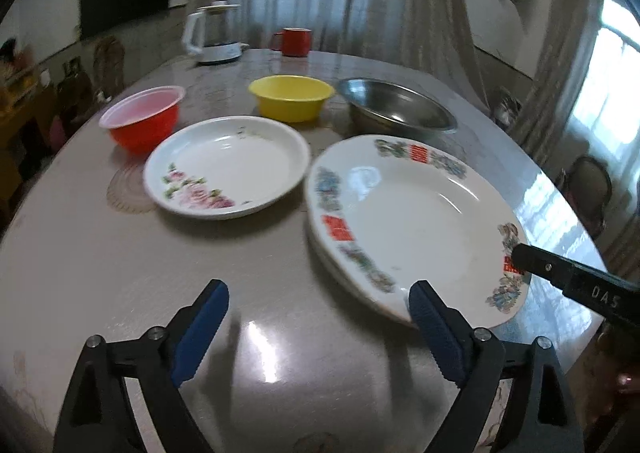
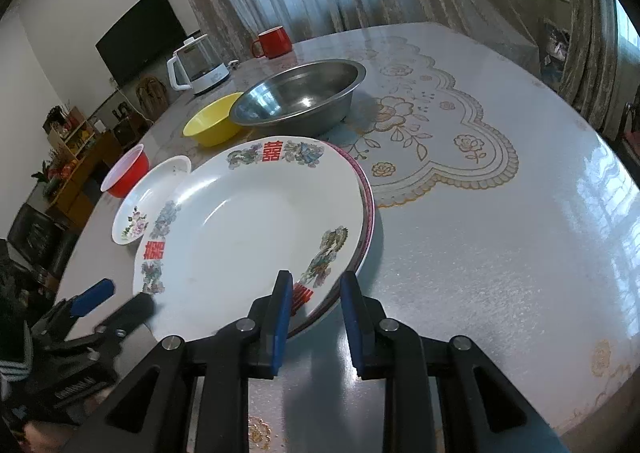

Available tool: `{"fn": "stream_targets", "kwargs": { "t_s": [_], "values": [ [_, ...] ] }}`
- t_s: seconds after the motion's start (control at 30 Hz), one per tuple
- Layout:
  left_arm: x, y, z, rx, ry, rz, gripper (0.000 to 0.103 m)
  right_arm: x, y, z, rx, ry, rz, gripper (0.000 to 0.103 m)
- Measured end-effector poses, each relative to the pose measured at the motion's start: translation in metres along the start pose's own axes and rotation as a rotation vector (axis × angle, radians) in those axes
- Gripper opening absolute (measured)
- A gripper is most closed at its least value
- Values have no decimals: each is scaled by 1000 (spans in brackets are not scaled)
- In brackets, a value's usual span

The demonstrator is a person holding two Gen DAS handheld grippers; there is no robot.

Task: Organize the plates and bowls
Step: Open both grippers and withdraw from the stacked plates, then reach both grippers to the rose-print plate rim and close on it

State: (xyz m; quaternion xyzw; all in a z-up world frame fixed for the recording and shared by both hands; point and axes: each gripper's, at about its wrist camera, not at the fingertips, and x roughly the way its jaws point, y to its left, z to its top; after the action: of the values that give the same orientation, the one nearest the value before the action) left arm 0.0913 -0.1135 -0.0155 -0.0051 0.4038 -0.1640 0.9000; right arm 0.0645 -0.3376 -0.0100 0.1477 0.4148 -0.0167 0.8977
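Note:
A white plate with red characters (image 1: pixel 400 221) (image 2: pixel 248 221) lies on top of a second plate (image 2: pixel 370 209) with a maroon rim. My right gripper (image 2: pixel 316 281) is shut on the top plate's near rim; one of its fingers (image 1: pixel 532 259) lies over the rim in the left wrist view. My left gripper (image 1: pixel 318 293) (image 2: pixel 120 299) stands wide open with only bare table between its fingers. Its right finger (image 1: pixel 424 305) is just beside the stack's near edge. A flowered plate (image 1: pixel 228 169) (image 2: pixel 136 213) sits left of the stack.
Behind the plates stand a red bowl (image 1: pixel 140 121), a yellow bowl (image 1: pixel 290 97) and a steel bowl (image 1: pixel 396 109) in a row. A white kettle (image 1: pixel 212 37) and a red mug (image 1: pixel 294 41) are at the far edge of the table (image 2: pixel 500 253).

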Motion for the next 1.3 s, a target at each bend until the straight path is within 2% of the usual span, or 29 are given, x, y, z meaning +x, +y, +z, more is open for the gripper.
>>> {"fn": "stream_targets", "kwargs": {
  "t_s": [0.1,0.2,0.4,0.57,0.77,0.87,1.17,1.3],
  "values": [
    [-5,18,-1,-45,-22,35,95,-4,8,0,-46,-24,-44,26],
    [-8,38,0,-105,-48,64,95,-9,14,2,-76,-55,-50,28],
    [-3,79,3,-205,-64,124,95,-16,29,8,-112,-102,16,28],
    [1,104,9,-266,-90,131,95,-7,53,20,-178,-81,86,28],
    [10,132,18,-326,-142,56,96,14,88,44,-240,-32,146,28],
    [12,144,21,-362,-171,41,99,27,108,54,-297,-27,122,29],
    [18,153,20,-399,-168,-39,101,80,149,91,-338,54,136,29],
    [21,154,17,-411,-139,-63,101,107,162,107,-359,93,106,29]
  ]
}}
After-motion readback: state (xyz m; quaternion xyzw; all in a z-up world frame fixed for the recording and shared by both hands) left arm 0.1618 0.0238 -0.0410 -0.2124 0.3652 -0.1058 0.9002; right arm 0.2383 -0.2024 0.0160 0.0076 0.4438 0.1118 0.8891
